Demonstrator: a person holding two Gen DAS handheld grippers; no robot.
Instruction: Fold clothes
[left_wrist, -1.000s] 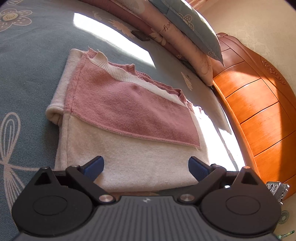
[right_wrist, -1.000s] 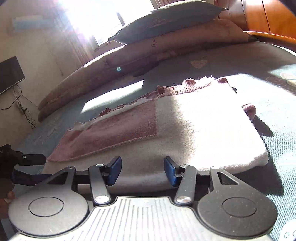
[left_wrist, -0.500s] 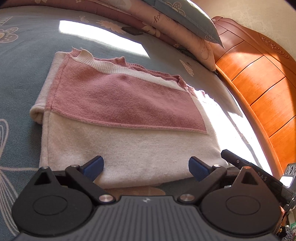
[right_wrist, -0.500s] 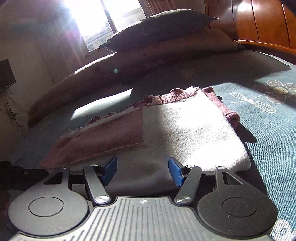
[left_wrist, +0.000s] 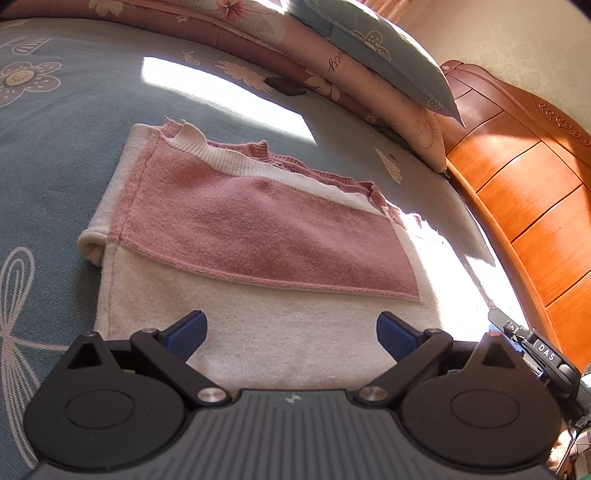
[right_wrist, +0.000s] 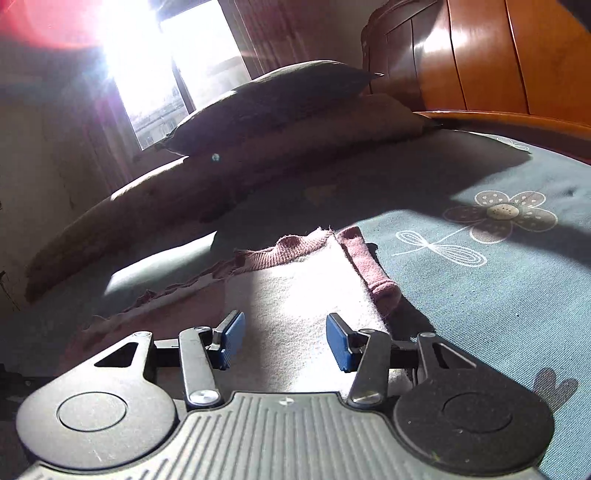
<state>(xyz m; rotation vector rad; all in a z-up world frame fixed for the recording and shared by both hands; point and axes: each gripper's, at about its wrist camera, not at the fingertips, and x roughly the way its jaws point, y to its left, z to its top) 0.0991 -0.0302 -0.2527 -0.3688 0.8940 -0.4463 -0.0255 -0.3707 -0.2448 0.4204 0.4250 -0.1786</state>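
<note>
A pink-and-cream sweater (left_wrist: 255, 254) lies folded flat on the blue floral bedspread (left_wrist: 55, 147). The left gripper (left_wrist: 291, 332) hovers wide open and empty at its near edge; the right gripper (right_wrist: 284, 341), jaws closing on nothing, likely prepares another fold.

Sweater (left_wrist: 258, 258) near edge hidden behind left gripper (left_wrist: 291, 334) body. Right wrist view: window (right_wrist: 155, 66) blown out by glare, sweater's left part lost in shadow. Bed (left_wrist: 55, 155) cut off by frame edges.

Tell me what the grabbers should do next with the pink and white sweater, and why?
Probably lower both onto the sweater's near edge and pinch it. It lies partly folded, and neither the left gripper nor the right gripper, whose jaws are closing, grips any cloth.
</note>
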